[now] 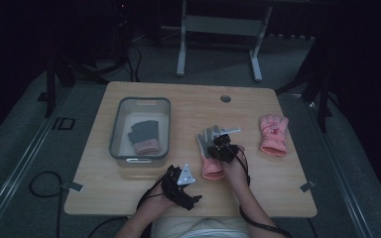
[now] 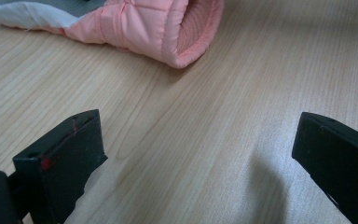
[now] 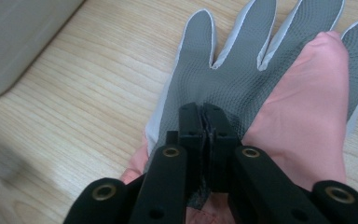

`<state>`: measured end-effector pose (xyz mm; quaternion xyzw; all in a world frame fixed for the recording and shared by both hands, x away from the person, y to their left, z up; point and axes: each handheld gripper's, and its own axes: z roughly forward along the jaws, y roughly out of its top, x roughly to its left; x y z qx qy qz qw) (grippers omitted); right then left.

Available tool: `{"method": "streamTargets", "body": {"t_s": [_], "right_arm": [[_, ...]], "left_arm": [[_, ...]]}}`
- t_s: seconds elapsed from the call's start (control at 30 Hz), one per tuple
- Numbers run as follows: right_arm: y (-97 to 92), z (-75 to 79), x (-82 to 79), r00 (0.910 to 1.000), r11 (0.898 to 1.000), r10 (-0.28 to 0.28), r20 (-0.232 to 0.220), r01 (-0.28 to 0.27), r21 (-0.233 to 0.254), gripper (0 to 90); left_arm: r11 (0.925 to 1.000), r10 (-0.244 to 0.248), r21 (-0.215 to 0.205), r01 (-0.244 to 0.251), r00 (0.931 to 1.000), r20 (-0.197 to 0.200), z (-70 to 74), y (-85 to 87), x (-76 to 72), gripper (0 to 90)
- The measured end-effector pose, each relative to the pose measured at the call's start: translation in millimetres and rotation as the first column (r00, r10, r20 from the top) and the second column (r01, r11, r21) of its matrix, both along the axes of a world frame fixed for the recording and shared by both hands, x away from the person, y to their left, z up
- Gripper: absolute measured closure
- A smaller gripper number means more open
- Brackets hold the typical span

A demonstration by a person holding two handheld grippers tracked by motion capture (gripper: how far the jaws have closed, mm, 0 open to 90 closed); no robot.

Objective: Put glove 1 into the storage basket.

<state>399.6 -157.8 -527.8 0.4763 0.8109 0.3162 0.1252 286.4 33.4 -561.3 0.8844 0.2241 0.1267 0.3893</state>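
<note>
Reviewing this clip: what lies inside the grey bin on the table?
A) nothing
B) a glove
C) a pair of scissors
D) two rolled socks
B: in the high view the grey bin holds one glove, grey palm up with a pink cuff.

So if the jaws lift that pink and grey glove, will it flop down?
Probably yes: the glove is soft padded fabric lying limp on the table. It looks puffy, so likely light. The right gripper pinches its dotted grey palm, which should resist slipping.
</note>
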Motion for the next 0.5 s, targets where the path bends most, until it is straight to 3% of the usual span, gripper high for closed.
{"method": "streamTargets", "body": {"t_s": [0.03,0.07,0.1,0.17,0.3,0.43,0.47,0.5], "right_arm": [[-0.8,8.0,-3.6,0.9998,1.000,0.002,0.018,-0.002,0.005,77.4],[-0.8,8.0,-3.6,0.9998,1.000,0.002,0.018,-0.002,0.005,77.4],[-3.5,22.9,-9.5,0.9981,0.999,0.014,0.059,-0.016,0.033,70.5],[-9.4,36.4,-12.8,0.9953,0.999,0.007,0.096,-0.012,0.048,67.7],[-43.6,73.5,-16.0,0.9861,0.995,-0.028,0.164,0.011,0.101,63.9],[-61.3,85.3,-15.1,0.9791,0.996,-0.039,0.199,0.023,0.084,63.2],[-92.4,92.1,-8.2,0.9705,0.997,-0.078,0.228,0.071,0.039,62.9],[-101.9,91.3,-6.2,0.9675,0.996,-0.086,0.238,0.084,0.021,62.6]], "left_arm": [[1.0000,-0.003,0.003,0.003,1.0000,0.002,0.0,-0.5,-0.1,1.8],[1.0000,-0.003,0.003,0.003,1.0000,0.002,0.0,-0.5,-0.1,1.8],[1.0000,-0.001,-0.001,0.001,1.0000,-0.002,-0.2,-0.5,0.5,1.8],[0.9999,-0.004,-0.011,0.004,1.0000,-0.007,-0.1,-0.2,0.7,1.8],[0.9999,-0.011,-0.012,0.011,0.9999,-0.009,-0.6,-0.6,-1.0,1.8],[0.9999,-0.010,-0.011,0.010,0.9999,-0.007,-0.4,-1.1,-1.2,1.8],[0.9999,-0.011,-0.011,0.011,0.9999,-0.007,-0.6,-1.1,-1.3,1.8],[0.9999,-0.012,-0.013,0.012,0.9999,-0.008,-0.7,-1.1,-1.5,1.8]]}}
